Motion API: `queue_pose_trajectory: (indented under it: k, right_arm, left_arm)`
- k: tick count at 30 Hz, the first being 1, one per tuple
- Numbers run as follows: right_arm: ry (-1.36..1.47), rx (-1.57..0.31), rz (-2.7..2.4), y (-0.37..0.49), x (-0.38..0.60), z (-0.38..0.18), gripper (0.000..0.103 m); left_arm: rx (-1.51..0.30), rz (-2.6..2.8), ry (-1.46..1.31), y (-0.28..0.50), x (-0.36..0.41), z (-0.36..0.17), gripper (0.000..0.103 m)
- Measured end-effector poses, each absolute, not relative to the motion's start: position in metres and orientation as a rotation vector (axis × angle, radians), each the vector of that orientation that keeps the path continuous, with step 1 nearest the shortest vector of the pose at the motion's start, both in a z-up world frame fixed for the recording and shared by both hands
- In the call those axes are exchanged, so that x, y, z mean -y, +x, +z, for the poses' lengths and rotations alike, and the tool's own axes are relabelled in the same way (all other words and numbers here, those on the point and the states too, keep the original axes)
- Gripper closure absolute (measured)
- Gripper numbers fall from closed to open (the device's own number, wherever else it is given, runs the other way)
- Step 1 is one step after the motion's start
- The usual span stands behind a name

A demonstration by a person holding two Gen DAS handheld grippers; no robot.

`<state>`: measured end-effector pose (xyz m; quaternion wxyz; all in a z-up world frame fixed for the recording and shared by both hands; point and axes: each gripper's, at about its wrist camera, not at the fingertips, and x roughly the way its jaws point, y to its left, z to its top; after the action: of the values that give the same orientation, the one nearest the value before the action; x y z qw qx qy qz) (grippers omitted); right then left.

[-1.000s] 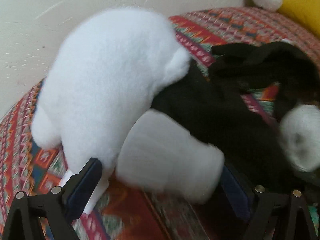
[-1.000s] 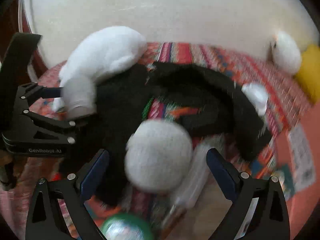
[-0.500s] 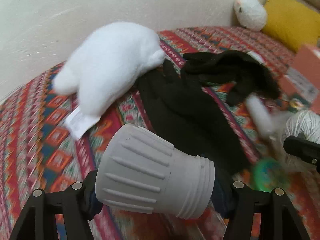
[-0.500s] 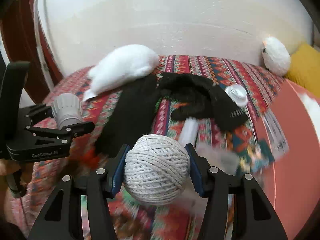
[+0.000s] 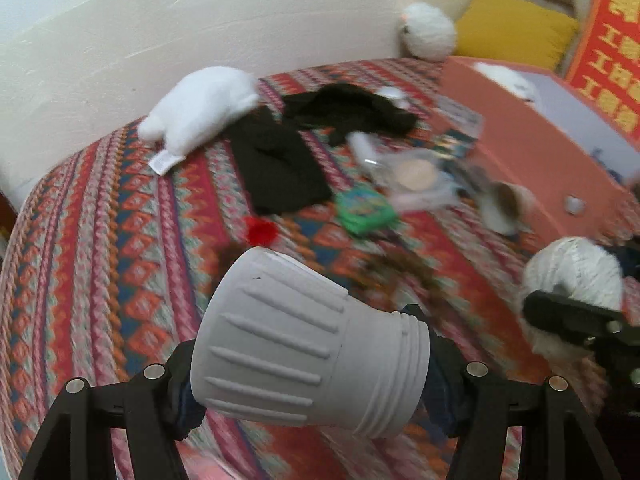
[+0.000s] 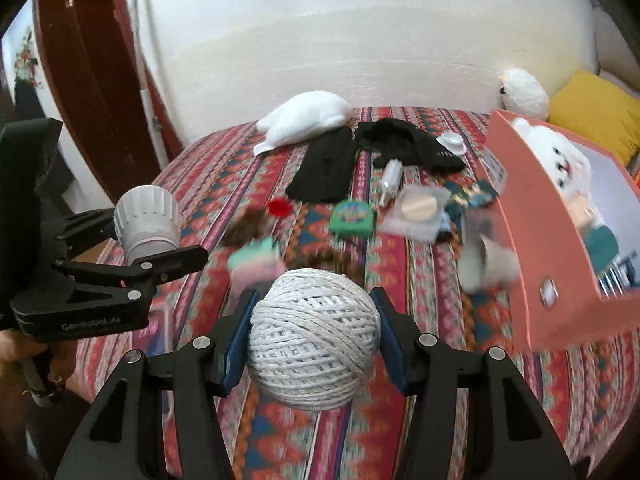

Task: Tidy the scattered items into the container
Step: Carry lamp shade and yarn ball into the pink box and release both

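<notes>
The salmon box (image 6: 532, 236) lies ahead-right of the right gripper (image 6: 314, 336), pinching the twine ball (image 6: 314, 340), nearer than the left gripper (image 5: 312, 376), clamping the ribbed white cap (image 5: 304, 360).

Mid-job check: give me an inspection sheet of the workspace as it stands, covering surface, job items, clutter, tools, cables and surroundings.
Surface: patterned bedspread.
Job's things: pink box, open, holds a plush toy; white plush, black clothes, green tin lie loose.
Clutter: small packets, blurred.
Tools: left tool shut on ribbed cap; right tool shut on string ball.
Cables: nothing seen.
Surroundings: white wall, wooden door, yellow cushion.
</notes>
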<state>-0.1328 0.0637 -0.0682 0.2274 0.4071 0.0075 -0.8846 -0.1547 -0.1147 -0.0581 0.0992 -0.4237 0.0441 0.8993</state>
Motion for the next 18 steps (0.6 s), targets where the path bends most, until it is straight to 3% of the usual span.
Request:
queue_pose_trajectory:
  k: [9, 18]
  right_arm:
    - [1.139, -0.002, -2.49, -0.037, -0.142, -0.066, 0.044]
    - [1.148, 0.102, -2.651, -0.001, -0.239, -0.052, 0.044]
  left_arm:
    - [-0.111, 2.573, -1.225, -0.071, 0.042, -0.063, 0.032]
    - [-0.197, 2.396, -1.153, -0.056, -0.065, -0.059, 0.032]
